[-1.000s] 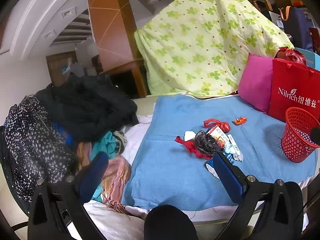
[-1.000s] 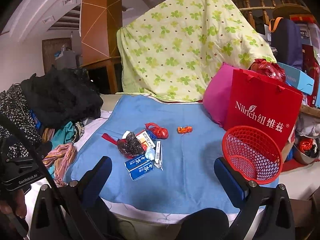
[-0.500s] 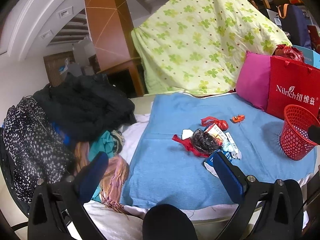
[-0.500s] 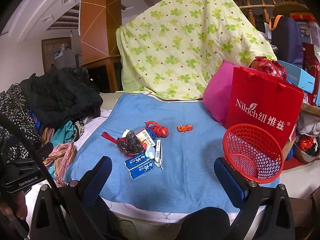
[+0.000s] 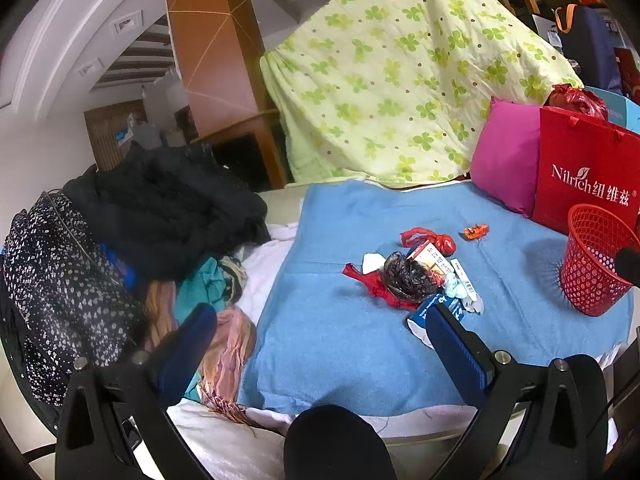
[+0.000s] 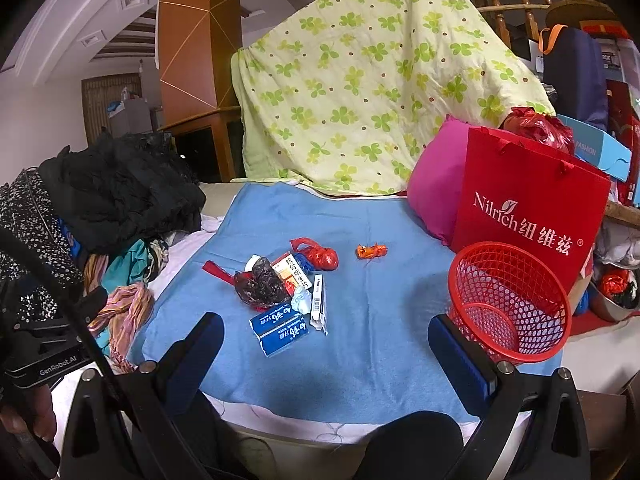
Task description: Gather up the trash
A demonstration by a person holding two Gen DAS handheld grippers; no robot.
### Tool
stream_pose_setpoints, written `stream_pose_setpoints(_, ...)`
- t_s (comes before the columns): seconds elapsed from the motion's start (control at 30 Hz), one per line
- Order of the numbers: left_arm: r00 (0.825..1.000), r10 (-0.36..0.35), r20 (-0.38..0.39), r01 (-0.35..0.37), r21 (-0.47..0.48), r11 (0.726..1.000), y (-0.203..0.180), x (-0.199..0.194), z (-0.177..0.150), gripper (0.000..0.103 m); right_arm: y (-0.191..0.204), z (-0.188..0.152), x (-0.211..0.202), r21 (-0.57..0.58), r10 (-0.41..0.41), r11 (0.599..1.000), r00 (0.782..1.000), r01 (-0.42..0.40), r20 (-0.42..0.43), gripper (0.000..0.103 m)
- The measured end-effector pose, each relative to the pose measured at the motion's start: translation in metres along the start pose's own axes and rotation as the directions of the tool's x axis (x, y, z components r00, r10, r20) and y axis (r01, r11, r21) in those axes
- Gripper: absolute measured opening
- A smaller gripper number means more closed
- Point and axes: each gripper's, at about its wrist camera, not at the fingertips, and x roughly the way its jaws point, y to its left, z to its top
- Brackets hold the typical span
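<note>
From the left wrist, the left tool [image 5: 320, 344] gapes empty above the blue blanket [image 5: 360, 340]; the crinkly dark plastic bag [image 5: 406, 278] is heaped over a red strip, perhaps ribbon, so one pinch could drag several scraps.

From the right wrist, the right tool [image 6: 326, 346] also stands wide and empty. The flat blue boxes [image 6: 280, 330] could slip; the light red mesh basket [image 6: 510, 304], just right, could tip.

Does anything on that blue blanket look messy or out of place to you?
Yes. A small heap of litter lies loose mid-blanket: a dark crumpled bag, blue cartons, a knotted red bag and an orange wrapper lying apart. The red mesh basket beside them stands upright and looks empty.
</note>
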Motion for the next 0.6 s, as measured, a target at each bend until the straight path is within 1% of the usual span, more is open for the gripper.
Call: stream_pose_setpoints(0.6,0.999,-0.007,-0.039,0.007,-0.001,1.0,0.0,0.014,-0.008,0.103,-0.008,-0.016,0.027,0.004,0.009,1.0,1.0,-0.009,-0.02,0.103)
